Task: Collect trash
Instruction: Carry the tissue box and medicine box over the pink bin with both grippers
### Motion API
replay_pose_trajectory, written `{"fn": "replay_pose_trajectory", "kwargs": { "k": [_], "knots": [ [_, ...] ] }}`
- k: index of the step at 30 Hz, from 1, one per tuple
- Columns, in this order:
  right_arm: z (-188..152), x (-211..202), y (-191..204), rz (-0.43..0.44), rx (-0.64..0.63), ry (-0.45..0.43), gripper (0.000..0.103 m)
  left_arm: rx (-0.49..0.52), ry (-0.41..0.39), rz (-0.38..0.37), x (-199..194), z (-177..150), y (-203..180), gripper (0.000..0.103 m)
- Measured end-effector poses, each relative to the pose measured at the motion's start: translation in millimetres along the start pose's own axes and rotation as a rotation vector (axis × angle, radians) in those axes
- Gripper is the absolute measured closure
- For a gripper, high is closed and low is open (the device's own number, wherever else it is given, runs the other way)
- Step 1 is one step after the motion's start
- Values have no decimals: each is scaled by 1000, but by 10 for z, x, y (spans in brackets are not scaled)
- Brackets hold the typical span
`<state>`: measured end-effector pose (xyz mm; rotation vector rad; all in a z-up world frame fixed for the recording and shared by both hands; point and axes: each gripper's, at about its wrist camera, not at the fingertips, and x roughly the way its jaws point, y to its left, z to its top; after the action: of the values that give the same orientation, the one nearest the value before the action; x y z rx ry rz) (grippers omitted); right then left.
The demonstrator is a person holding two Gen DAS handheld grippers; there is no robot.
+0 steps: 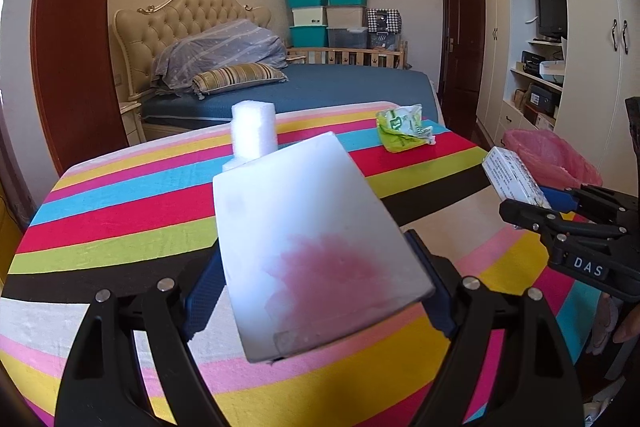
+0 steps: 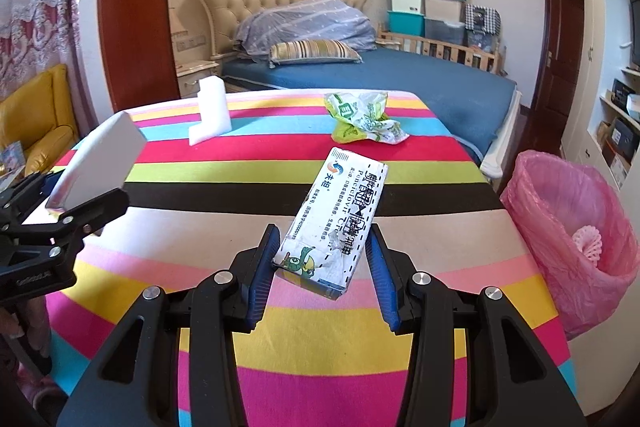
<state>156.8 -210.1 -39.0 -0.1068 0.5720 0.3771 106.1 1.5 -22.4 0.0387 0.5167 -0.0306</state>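
Closest to each lens is the tool itself. Left gripper point(image 1: 320, 291): both blue pads bear on the side edges of a flat white foam slab point(image 1: 316, 247) with a pink stain, so it is clamped on that slab. Right gripper point(image 2: 322, 267): it carries a small printed medicine box point(image 2: 340, 219). The left pad presses the box's lower corner; a gap shows between the right pad and the box in the right wrist view, so the hold appears shallow and uneven.

Surroundings, largest first:

1. Table with striped cloth point(image 2: 360, 327): lies under both grippers and extends ahead of them.
2. Bin with pink liner point(image 2: 576, 239): stands off the table edge, to the right of the right gripper and slightly ahead. Some pale trash already lies inside.
3. L-shaped white foam block point(image 2: 210, 115): on the cloth, ahead and left of the right gripper, directly beyond the slab in the left wrist view.
4. Crumpled green wrapper point(image 2: 360, 123): on the cloth, straight ahead of the right gripper, well apart from it.

Hazards, judged from this state:

- The box may pivot or drop during the swing to the bin, because contact seems confined to one corner.
- The slab is wide; if it enters flat, it could catch the liner rim and fold the liner inward.
- The left gripper must cross behind or over the right one to reach the bin; moving both at once risks collision.
- The block and wrapper remain uncollected.
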Motion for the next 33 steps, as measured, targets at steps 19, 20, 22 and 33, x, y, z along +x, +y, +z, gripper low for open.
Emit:
{"fn": "replay_pose_trajectory", "kwargs": {
  "k": [19, 20, 22, 33],
  "knots": [
    [-253, -493, -534, -58, 27, -77, 60, 180, 54, -102, 196, 23, -739, 22],
    [-260, -516, -571, -64, 32, -80, 60, 192, 60, -119, 223, 40, -822, 22],
    [-285, -576, -675, -83, 38, -88, 60, 206, 74, -159, 281, 73, -959, 22],
    [-317, -785, -1512, -235, 87, -122, 60, 279, 46, -336, 589, 591, -1935, 22]
  ]
}}
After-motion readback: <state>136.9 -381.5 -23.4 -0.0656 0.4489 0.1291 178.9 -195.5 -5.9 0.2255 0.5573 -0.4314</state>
